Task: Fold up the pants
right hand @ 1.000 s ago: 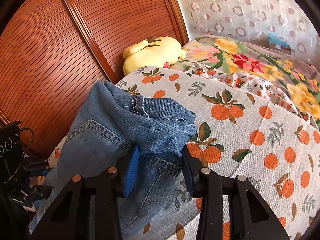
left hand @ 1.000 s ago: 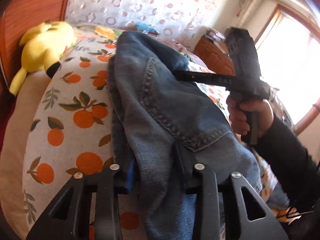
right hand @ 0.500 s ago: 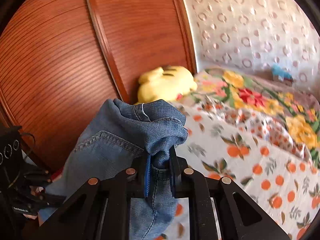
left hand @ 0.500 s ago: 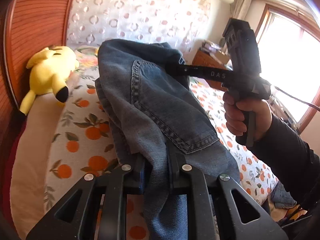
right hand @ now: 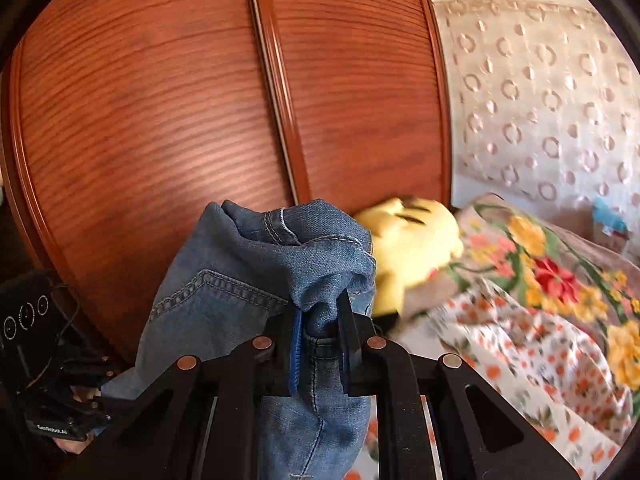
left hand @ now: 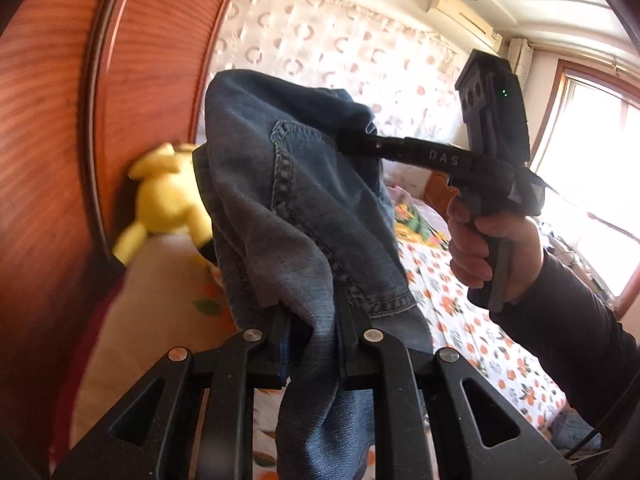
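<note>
A home bedroom is shown: a bed is covered with an orange-print sheet [left hand: 472, 332] and a floral quilt [right hand: 552, 268], a yellow plush toy [right hand: 416, 236] is propped against a reddish wooden headboard [right hand: 168, 120], and a wall-mounted air conditioner [left hand: 460, 14] is seen near a sunlit window [left hand: 596, 184].

Bright daylight from blown-out window [left hand: 592, 184], motion blur on bedding [right hand: 520, 360], fisheye-curved, dark-vignetted edges
</note>
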Demonstrator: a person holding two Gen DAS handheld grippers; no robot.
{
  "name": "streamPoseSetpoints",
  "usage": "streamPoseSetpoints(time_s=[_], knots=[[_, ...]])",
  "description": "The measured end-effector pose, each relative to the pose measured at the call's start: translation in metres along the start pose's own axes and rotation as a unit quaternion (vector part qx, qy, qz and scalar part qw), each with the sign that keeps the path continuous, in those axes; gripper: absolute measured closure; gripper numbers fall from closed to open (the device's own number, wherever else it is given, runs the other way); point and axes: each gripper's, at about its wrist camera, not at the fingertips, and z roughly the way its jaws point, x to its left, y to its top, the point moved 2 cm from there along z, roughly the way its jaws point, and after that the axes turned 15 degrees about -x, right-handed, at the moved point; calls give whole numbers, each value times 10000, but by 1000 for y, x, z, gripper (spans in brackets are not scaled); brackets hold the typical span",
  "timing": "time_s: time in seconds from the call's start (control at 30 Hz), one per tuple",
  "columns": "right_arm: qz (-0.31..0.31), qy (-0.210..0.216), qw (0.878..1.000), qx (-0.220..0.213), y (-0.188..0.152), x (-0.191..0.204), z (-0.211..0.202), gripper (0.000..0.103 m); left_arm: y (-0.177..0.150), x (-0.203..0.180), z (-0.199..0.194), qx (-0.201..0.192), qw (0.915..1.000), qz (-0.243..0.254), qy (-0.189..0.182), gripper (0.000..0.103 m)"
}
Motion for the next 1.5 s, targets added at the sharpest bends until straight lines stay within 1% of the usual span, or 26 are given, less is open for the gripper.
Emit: streamPoseSetpoints(time_s=[0.1, 0.2, 0.23, 0.27, 0.33, 0.37, 0.43, 0.5, 0.57, 0.67, 0.7, 0.73, 0.83, 0.9, 0.97, 1.03, 1.1, 1.13, 1.17, 1.27, 1.33, 1.4, 1.5], knots=[[269, 78, 9995, -124, 0, -18, 11, 89, 14, 3, 9, -40, 9998, 138, 98, 86], [450, -49, 9989, -120, -16, -49, 26, 89, 16, 3, 39, 88, 9996, 270, 69, 86], [566, -147, 9983, -61, -25, -65, 29, 89, 12, 2, 59, 225, 9992, 317, 24, 86], [660, -241, 9975, 2, -34, -80, 33, 89, 9, 2, 66, 320, 9989, 333, -7, 86], [848, -473, 9951, 159, -54, -110, 36, 89, -3, 1, 108, 649, 9973, 332, -107, 86], [979, -608, 9930, 268, -67, -128, 37, 89, -5, 4, 119, 748, 9966, 334, -123, 86], [1165, -911, 9876, 527, -90, -158, 40, 89, -13, 7, 148, 906, 9951, 403, -13, 86], [1241, -1127, 9830, 746, -109, -179, 41, 89, -15, 10, 162, 985, 9943, 406, 51, 85], [1236, -1245, 9804, 900, -118, -188, 43, 87, -17, 13, 168, 1071, 9930, 477, 167, 85], [1248, -1314, 9786, 979, -118, -193, 46, 83, -23, 19, 170, 1207, 9894, 686, 420, 80], [1213, -1334, 9785, 1004, -116, -193, 48, 77, -23, 21, 169, 1215, 9895, 652, 427, 78], [1158, -1387, 9783, 1018, -113, -189, 53, 74, -24, 24, 165, 1212, 9897, 595, 473, 77], [925, -1621, 9778, 957, -101, -177, 53, 73, -18, 30, 148, 1087, 9905, 536, 655, 75], [625, -1829, 9784, 740, -87, -160, 44, 73, -12, 28, 136, 957, 9912, 557, 729, 72], [575, -1673, 9829, 516, -77, -134, 21, 73, -7, 21, 127, 801, 9927, 622, 657, 70], [575, -1422, 9873, 406, -73, -122, 19, 73, -4, 9, 119, 694, 9943, 656, 482, 69], [421, -1353, 9887, 484, -75, -111, 21, 73, -7, -1, 118, 701, 9946, 701, 315, 69], [424, -1335, 9886, 554, -78, -108, 24, 73, -10, -7, 119, 728, 9943, 751, 217, 69], [452, -1342, 9878, 649, -82, -108, 29, 73, -16, -10, 122, 787, 9937, 776, 201, 69], [472, -1569, 9816, 983, -95, -124, 45, 73, -35, -10, 133, 1077, 9906, 808, 227, 69], [398, -1706, 9771, 1206, -103, -132, 51, 73, -52, -6, 140, 1270, 9870, 911, 370, 69], [428, -1672, 9779, 1180, -100, -132, 49, 73, -61, -2, 141, 1287, 9865, 922, 425, 69], [385, -1690, 9783, 1135, -89, -122, 41, 73, -59, 0, 138, 1225, 9879, 851, 422, 67]])
